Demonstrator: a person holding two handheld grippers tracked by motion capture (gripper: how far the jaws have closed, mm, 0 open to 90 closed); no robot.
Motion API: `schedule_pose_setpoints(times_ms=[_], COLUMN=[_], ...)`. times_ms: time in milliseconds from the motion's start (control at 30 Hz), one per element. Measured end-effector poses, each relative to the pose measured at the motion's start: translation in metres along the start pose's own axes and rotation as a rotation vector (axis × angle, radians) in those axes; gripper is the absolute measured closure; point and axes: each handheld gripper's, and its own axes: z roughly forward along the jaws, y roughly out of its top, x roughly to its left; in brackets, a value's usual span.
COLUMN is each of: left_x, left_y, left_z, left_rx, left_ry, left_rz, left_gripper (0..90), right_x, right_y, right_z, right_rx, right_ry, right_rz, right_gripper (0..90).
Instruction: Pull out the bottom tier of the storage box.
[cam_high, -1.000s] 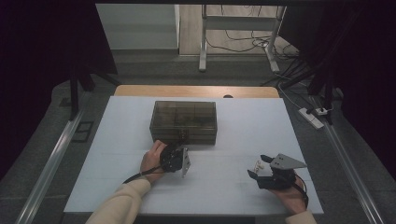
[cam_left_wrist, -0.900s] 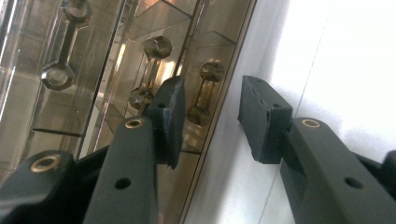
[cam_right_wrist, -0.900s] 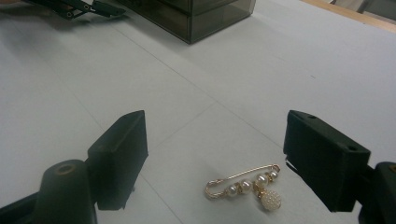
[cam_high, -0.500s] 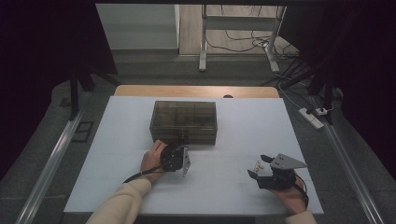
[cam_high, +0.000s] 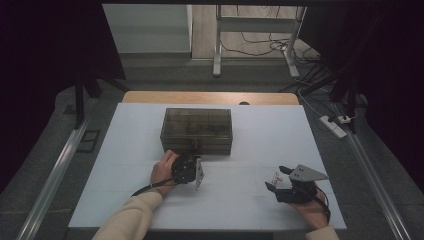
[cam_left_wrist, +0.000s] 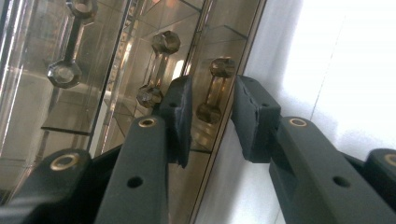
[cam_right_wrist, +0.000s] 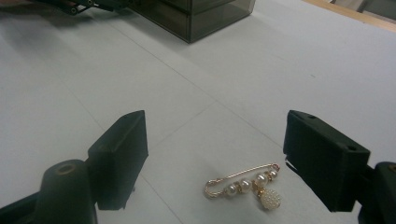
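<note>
The left tongs (cam_left_wrist: 209, 112), their jaws just closing but not yet pressing, straddle the small handle (cam_left_wrist: 212, 91) on the front of the smoky box (cam_high: 197, 130) mid-desk (cam_high: 250, 140), the handle's long axis running between them, while the right tongs (cam_right_wrist: 215, 158) gape released around a pearl brooch (cam_right_wrist: 245, 185) lying flat, its pin crosswise.

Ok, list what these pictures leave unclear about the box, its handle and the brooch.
- Box contents: high view, smoked walls and small size hide them.
- Handle: left gripper view, left gripper jaws have been closing around it; contact with the pads cannot be told.
- Brooch: high view, too small beneath the right gripper.
- Brooch clasp: right gripper view, too fine.
</note>
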Motion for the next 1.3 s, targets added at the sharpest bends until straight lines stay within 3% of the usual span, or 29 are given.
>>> schedule_pose_setpoints(times_ms=[500,1300], left_x=[-0.0018,-0.0068], left_y=[-0.0013,-0.0007], left_z=[0.001,0.0024], left_rx=[0.005,0.006], left_ry=[0.024,0.059], left_rz=[0.014,0.068], left_gripper=[71.4,73.7], right_x=[0.0001,-0.0001], right_y=[0.0001,-0.0002], right_z=[-0.0001,-0.0001], right_rx=[0.003,0.006], right_ry=[0.0,-0.001], right_rz=[-0.002,0.0], right_gripper=[21.1,21.1])
